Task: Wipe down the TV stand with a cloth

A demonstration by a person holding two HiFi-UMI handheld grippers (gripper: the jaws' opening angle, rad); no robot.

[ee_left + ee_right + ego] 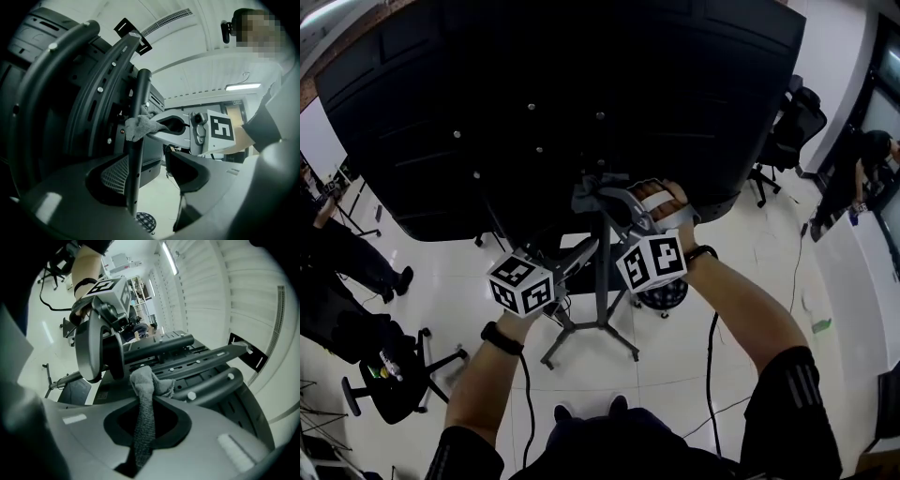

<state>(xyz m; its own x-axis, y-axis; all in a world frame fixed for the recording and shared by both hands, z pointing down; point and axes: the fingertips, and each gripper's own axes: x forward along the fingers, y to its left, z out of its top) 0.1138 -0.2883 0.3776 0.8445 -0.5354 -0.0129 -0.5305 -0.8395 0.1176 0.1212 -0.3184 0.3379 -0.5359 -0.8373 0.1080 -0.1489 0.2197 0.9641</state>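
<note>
While right claw (143, 420) pinches cloth (148, 380), touching stand pole (137, 159)

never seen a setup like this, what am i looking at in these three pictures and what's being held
A person holds a two-jaw gripper in each hand; the marked cubes are part of them. The head view, from a camera on the person's head, looks down on the back of a TV on its stand. The other two pictures come from a camera on each gripper. The right gripper is shut on a grey cloth, held against the stand's pole. The left gripper is open, with the pole between its jaws.
</note>
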